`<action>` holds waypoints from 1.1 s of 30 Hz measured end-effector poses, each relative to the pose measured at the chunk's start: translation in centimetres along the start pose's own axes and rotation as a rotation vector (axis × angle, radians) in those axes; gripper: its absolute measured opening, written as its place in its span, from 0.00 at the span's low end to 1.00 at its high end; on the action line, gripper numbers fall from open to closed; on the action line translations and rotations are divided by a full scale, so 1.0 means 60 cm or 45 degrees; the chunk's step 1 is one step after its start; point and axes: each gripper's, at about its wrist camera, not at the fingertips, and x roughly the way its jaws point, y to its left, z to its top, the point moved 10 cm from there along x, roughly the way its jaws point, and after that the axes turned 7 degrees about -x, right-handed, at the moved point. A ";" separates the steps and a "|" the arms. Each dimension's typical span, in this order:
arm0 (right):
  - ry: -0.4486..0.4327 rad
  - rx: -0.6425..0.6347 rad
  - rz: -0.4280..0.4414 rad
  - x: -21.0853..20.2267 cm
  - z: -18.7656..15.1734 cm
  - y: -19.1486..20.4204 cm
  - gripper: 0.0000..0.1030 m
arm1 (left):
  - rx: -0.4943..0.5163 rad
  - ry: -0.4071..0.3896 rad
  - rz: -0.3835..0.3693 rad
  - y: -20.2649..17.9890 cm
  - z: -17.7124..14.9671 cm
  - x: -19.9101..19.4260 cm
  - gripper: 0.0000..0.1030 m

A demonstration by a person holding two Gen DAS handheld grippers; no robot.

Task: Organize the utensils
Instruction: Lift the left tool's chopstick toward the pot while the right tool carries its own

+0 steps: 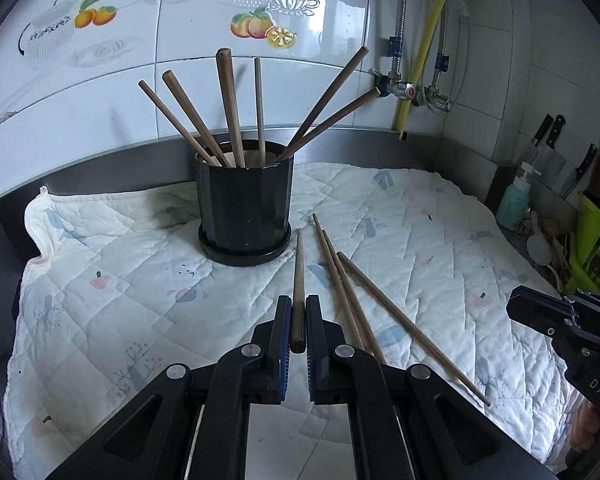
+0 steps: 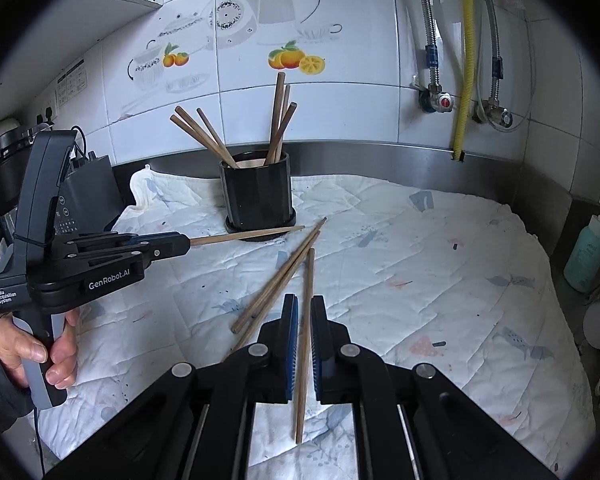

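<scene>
A black holder cup (image 1: 244,200) stands on a quilted white cloth (image 1: 100,280) and holds several wooden chopsticks (image 1: 230,108). My left gripper (image 1: 298,312) is shut on one chopstick (image 1: 299,272) whose tip points toward the cup; it also shows in the right wrist view (image 2: 244,235), held above the cloth by the left gripper (image 2: 180,245). Three loose chopsticks (image 1: 352,304) lie on the cloth to its right. My right gripper (image 2: 304,312) straddles one lying chopstick (image 2: 306,340), jaws narrowly apart, seemingly not clamped. Two others (image 2: 278,280) lie to its left.
A tiled wall with fruit decals (image 1: 260,26) rises behind the steel counter edge. Pipes and valves (image 2: 444,100) hang at the back right. A green soap bottle (image 2: 586,256), knives (image 1: 548,136) and a green rack (image 1: 596,240) stand at the right. A dark appliance (image 2: 88,196) stands left.
</scene>
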 end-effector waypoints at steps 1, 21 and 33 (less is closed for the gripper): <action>0.007 0.002 0.005 0.004 -0.002 0.001 0.08 | 0.000 0.000 0.002 0.001 0.002 0.000 0.06; 0.265 0.133 0.138 0.061 -0.127 0.015 0.27 | 0.007 -0.004 -0.013 -0.004 0.003 0.004 0.06; 0.315 0.011 0.028 0.081 -0.122 0.016 0.10 | -0.005 -0.019 -0.010 -0.007 0.016 0.003 0.06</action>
